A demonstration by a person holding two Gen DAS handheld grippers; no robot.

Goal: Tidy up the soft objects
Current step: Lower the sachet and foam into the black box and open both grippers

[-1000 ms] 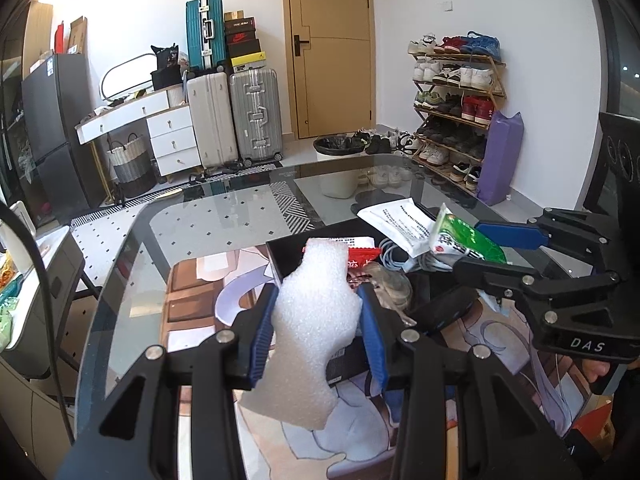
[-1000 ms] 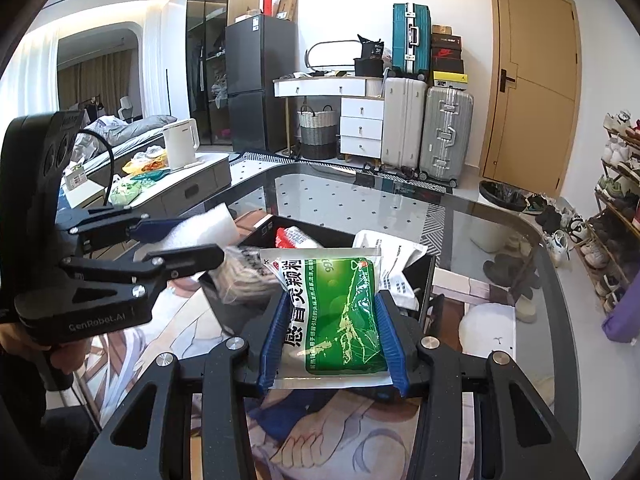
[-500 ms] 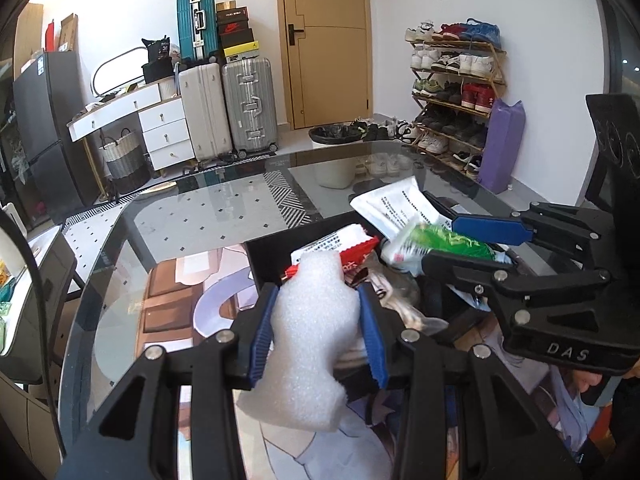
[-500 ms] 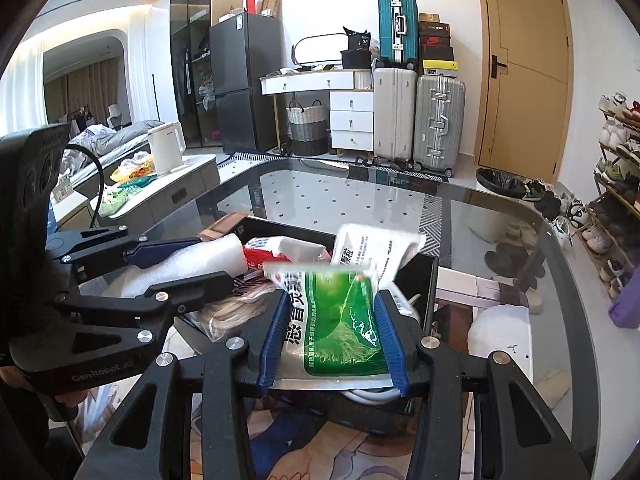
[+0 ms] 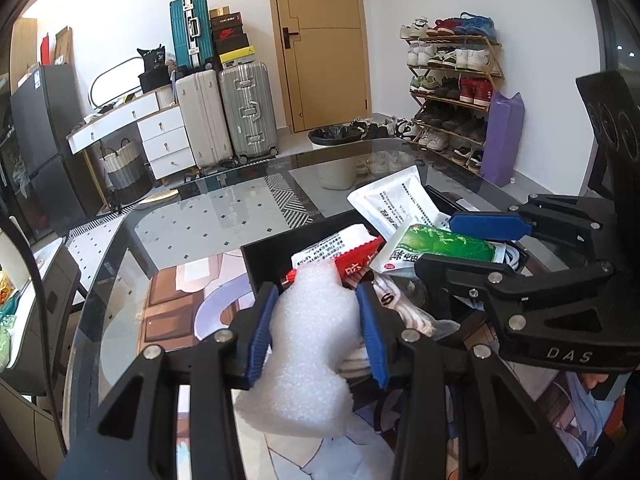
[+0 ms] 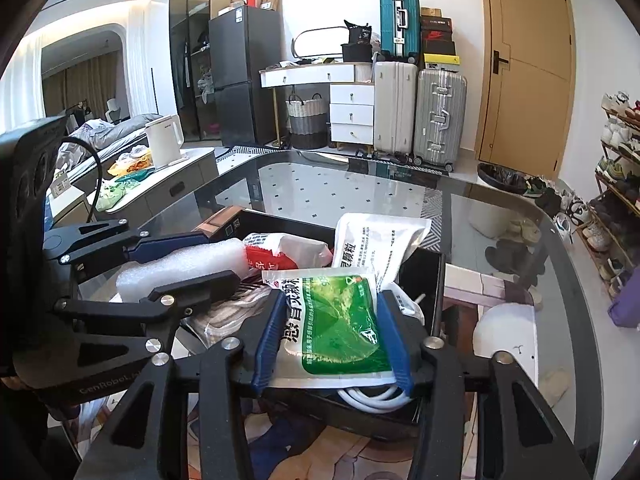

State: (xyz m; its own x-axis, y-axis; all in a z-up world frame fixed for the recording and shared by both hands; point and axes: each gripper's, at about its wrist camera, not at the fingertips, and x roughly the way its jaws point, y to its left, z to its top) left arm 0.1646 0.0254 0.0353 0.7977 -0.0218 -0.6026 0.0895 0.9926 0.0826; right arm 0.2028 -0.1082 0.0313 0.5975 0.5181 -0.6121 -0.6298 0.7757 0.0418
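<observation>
My left gripper (image 5: pixel 318 292) is shut on a white foam piece (image 5: pixel 312 352) and holds it over the near left part of a black tray (image 5: pixel 264 258). My right gripper (image 6: pixel 332 296) is shut on a green and white granule pouch (image 6: pixel 340 324) over the same tray (image 6: pixel 424 280). In the tray lie a red and white packet (image 5: pixel 344 254), a white printed pouch (image 5: pixel 394 204), a clear bag of striped cloth (image 5: pixel 404 310) and a white cable (image 6: pixel 372 398). Each gripper shows in the other's view: the right gripper (image 5: pixel 472 244), the left gripper (image 6: pixel 188 256).
The tray sits on a glass table (image 5: pixel 224 216) over a printed mat (image 5: pixel 172 304). Suitcases (image 5: pixel 224 112), a white drawer desk (image 5: pixel 160 132), a shoe rack (image 5: pixel 452 88) and a bin (image 5: pixel 336 156) stand beyond the table. A kettle (image 6: pixel 164 140) stands on a low cabinet at left.
Both grippers have moved forward and down toward the tray with their loads. The foam piece and the green pouch now hang low over the tray's contents.
</observation>
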